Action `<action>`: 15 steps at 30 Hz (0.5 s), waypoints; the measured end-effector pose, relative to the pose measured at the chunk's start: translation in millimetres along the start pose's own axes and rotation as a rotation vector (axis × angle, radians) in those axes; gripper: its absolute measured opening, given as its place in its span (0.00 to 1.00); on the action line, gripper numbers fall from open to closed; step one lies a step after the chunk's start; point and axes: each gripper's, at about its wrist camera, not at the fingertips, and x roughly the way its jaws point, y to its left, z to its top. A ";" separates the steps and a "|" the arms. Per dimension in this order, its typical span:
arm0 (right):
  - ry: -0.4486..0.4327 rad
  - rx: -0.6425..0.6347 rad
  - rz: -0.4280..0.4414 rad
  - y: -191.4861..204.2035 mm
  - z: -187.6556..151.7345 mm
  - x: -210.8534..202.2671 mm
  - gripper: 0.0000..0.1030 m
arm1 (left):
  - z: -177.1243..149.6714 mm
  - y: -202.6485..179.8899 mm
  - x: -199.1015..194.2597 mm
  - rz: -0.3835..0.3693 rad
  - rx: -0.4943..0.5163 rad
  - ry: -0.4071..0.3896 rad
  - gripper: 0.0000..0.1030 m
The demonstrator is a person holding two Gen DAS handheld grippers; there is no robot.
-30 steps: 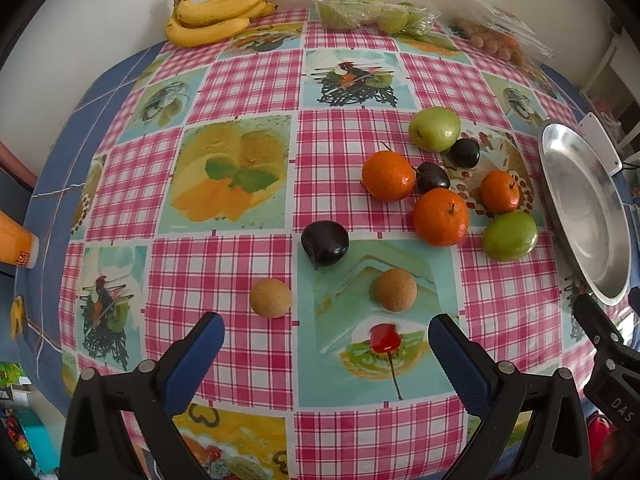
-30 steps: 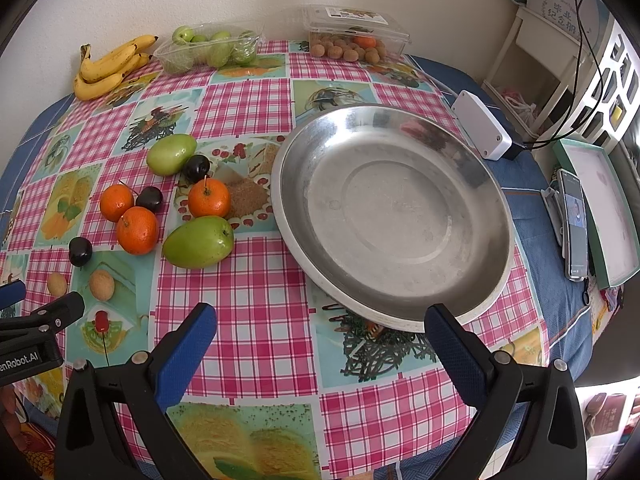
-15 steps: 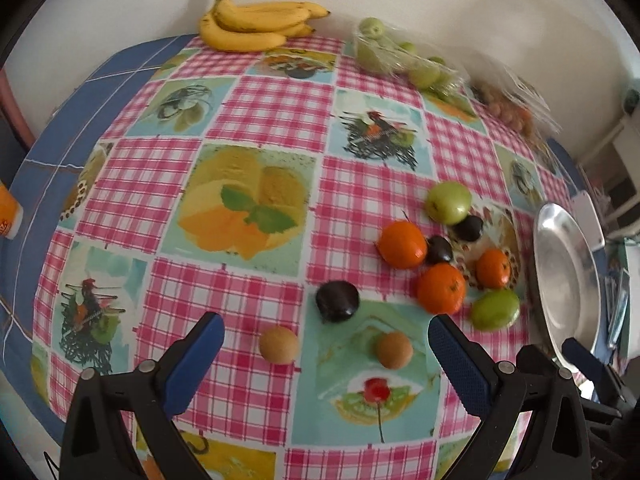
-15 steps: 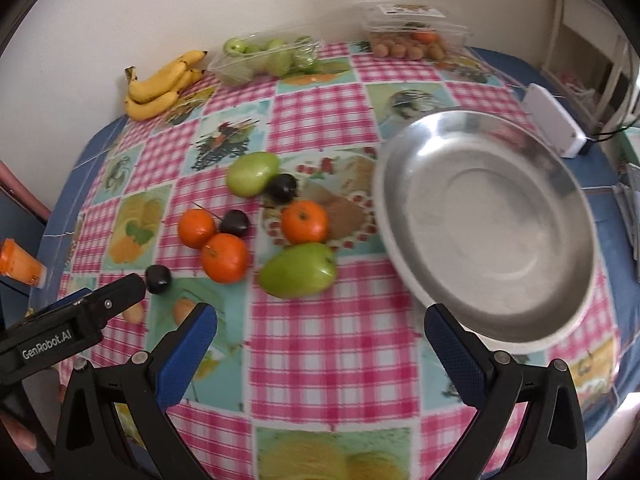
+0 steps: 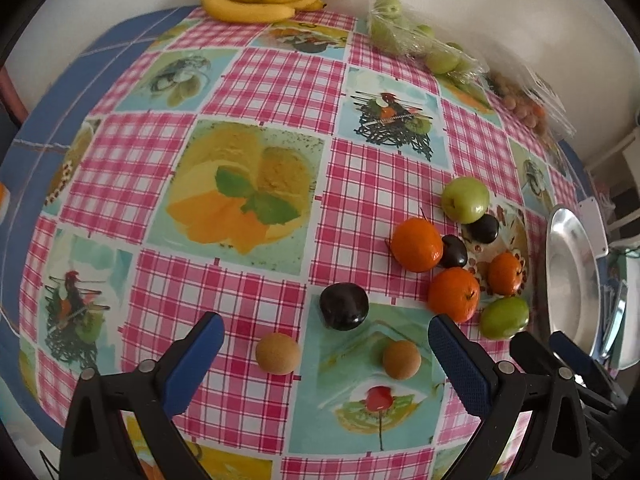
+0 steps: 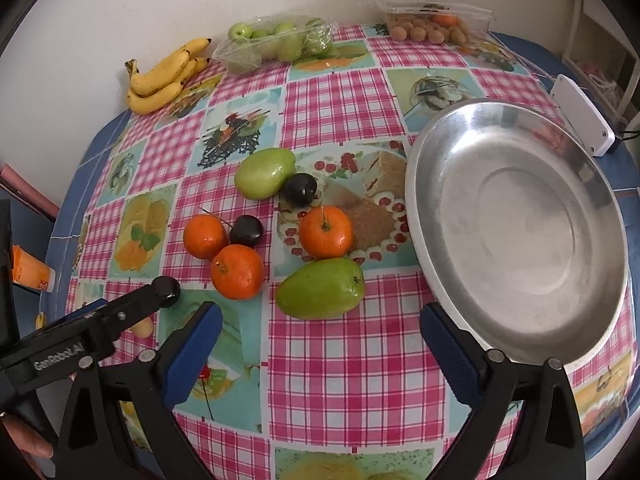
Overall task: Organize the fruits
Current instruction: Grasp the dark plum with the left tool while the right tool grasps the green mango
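A glossy checked cloth with fruit pictures is covering the round tabletop (image 6: 328, 92). Both grippers are hovering above it with jaws spread wide, holding nothing: the left gripper (image 5: 326, 354) over two small, round tan fruits (image 5: 278, 353) and a dark plum (image 5: 344, 306), the right gripper (image 6: 320, 344) over bare cloth just before a smooth green mango (image 6: 320, 288). Loose fruit is lying clustered left of a shiny, shallow metal dish (image 6: 516, 224): three dimpled oranges (image 6: 326, 232), three dark plums in all, two green mangoes. Along the wall are sitting a banana bunch (image 6: 166, 76) and two clear packs (image 6: 276, 42).
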 end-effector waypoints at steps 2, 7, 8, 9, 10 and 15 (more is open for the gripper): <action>0.011 -0.001 -0.006 0.7 1.9 4.0 0.94 | 2.1 -0.4 2.1 -0.003 -0.001 0.007 1.00; 0.035 -0.059 -0.042 9.1 8.3 12.8 0.89 | 7.9 -5.6 10.3 0.008 0.022 0.025 0.98; 0.044 -0.063 -0.038 9.6 9.6 15.1 0.88 | 8.8 -6.1 11.7 0.014 0.025 0.028 0.97; 0.055 -0.066 -0.039 9.6 10.7 17.6 0.88 | 9.8 -6.4 13.3 0.020 0.028 0.031 0.97; 0.061 -0.069 -0.042 9.9 11.2 19.5 0.87 | 10.6 -7.1 15.8 0.028 0.034 0.037 0.97; 0.090 -0.096 -0.048 10.3 14.1 27.8 0.86 | 13.4 -8.8 24.3 0.040 0.048 0.059 0.93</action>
